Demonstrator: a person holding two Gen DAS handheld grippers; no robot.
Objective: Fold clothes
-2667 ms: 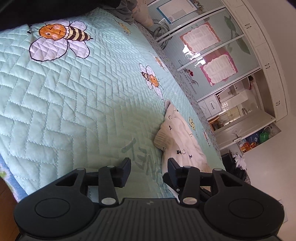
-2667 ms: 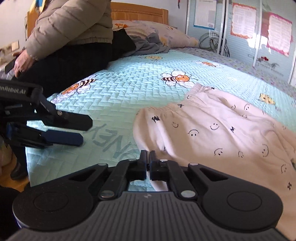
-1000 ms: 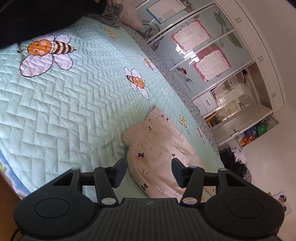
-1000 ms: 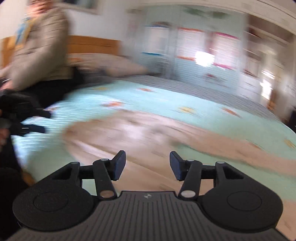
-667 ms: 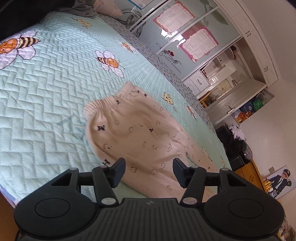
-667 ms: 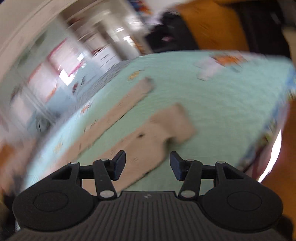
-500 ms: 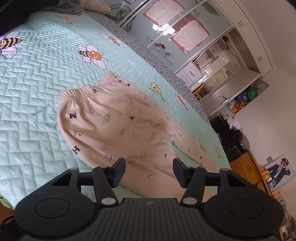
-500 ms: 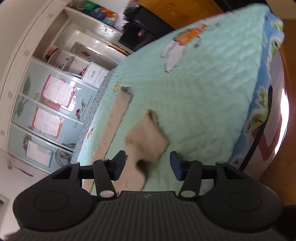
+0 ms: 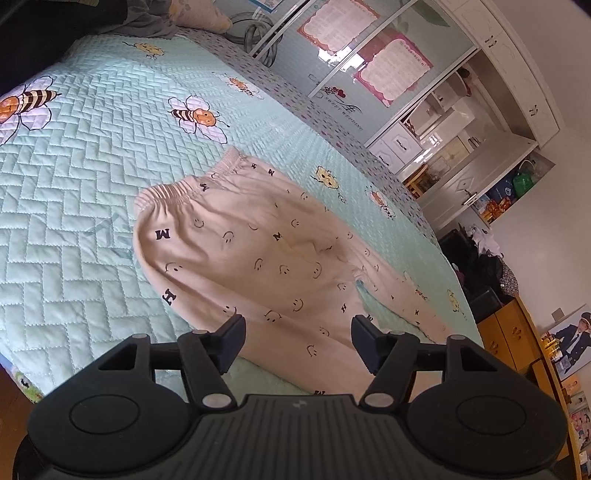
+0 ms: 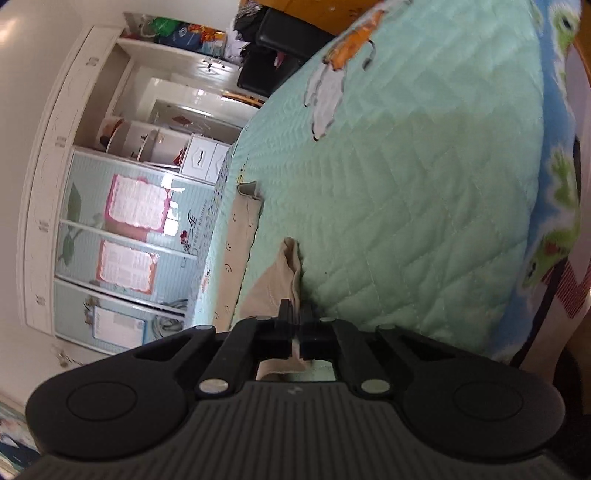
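pants [image 9: 258, 251] flat btwn wide left gripper [image 9: 297, 332], right gripper [image 10: 295, 317] pinching cuff [image 10: 286, 273]

"SWEET WEDDING" on wardrobe door [image 9: 341, 107]; "M" on trousers [image 9: 162, 233].

Left gripper [image 9: 297, 341] fingers spread wide, just been opening, right gripper [image 10: 295, 317] fingers closed, rolled sideways

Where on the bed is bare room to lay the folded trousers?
Bare quilt lies between the waistband and the bee prints, and past the leg cuffs toward the bed's foot. It is crowded by the pillow and grey clothes.
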